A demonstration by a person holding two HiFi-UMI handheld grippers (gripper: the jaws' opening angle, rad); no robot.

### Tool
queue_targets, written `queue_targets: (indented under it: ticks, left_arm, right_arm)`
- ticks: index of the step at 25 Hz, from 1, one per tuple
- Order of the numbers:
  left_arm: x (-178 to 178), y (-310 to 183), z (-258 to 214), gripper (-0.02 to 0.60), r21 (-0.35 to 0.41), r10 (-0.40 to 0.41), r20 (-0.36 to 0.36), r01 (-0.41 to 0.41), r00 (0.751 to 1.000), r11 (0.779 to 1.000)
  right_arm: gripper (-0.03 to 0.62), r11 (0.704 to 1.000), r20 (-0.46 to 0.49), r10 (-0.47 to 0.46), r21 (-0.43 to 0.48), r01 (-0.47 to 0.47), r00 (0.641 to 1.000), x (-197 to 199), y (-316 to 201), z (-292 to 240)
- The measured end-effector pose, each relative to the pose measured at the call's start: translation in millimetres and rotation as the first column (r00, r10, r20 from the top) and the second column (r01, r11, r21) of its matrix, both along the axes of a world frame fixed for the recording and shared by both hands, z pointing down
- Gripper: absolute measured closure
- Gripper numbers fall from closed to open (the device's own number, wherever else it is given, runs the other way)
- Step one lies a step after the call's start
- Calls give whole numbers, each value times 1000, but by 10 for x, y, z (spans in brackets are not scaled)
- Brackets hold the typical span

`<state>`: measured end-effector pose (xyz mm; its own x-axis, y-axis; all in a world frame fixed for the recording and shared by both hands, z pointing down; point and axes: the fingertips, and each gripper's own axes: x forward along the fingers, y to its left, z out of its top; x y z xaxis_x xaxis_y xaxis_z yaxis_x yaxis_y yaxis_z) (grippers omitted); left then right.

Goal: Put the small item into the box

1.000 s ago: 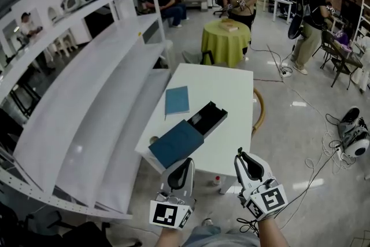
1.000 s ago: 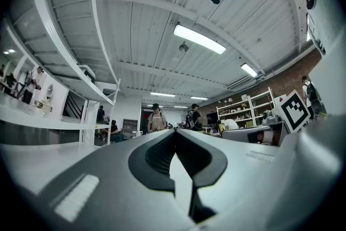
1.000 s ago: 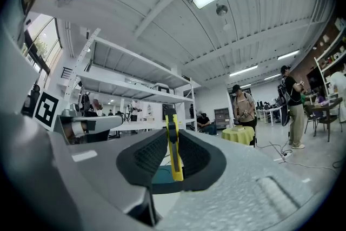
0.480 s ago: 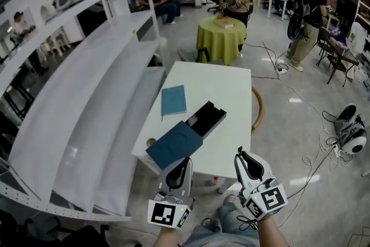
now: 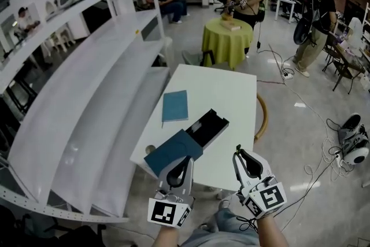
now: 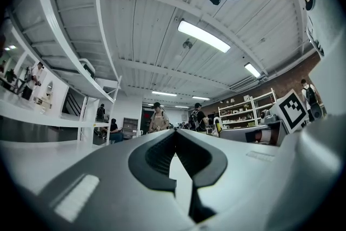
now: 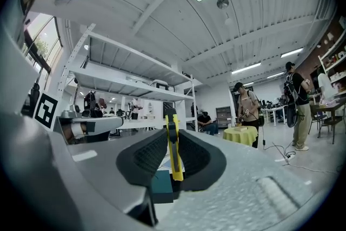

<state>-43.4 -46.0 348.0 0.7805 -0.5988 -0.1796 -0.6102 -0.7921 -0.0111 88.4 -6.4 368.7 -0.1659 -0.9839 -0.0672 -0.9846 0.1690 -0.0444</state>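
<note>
One small item (image 7: 174, 159), a thin yellow-and-black strip (seen edge-on), stands clamped in the right tool (image 7: 172, 132). The left tool (image 6: 174, 135) is closed on nothing. One open black box (image 5: 208, 126) lies on the desk (image 5: 225, 89).

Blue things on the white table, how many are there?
2. One flat blue piece lies alone on the white table, left of the middle. The other blue piece sits at the near edge, against the black box. None seem hidden.

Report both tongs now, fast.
Left tongs: shut, nothing between them.
Right tongs: shut on a slim yellow item.
</note>
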Motion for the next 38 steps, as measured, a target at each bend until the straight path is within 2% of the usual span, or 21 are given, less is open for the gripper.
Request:
queue_targets:
  ticks: [23, 32, 38]
  left_arm:
    - [596, -587, -84, 563, 25, -160, 9, 160, 987, 987]
    - [708, -584, -86, 563, 28, -235, -3, 235, 972, 972]
    - [704, -600, -56, 563, 23, -262, 19, 261, 965, 965]
  right_arm:
    - [526, 990, 16, -141, 9, 141, 990, 717, -788, -60]
    - [526, 977, 36, -210, -22, 211, 977, 875, -944, 103]
    - [526, 966, 44, -249, -67, 251, 968, 866, -1099, 240]
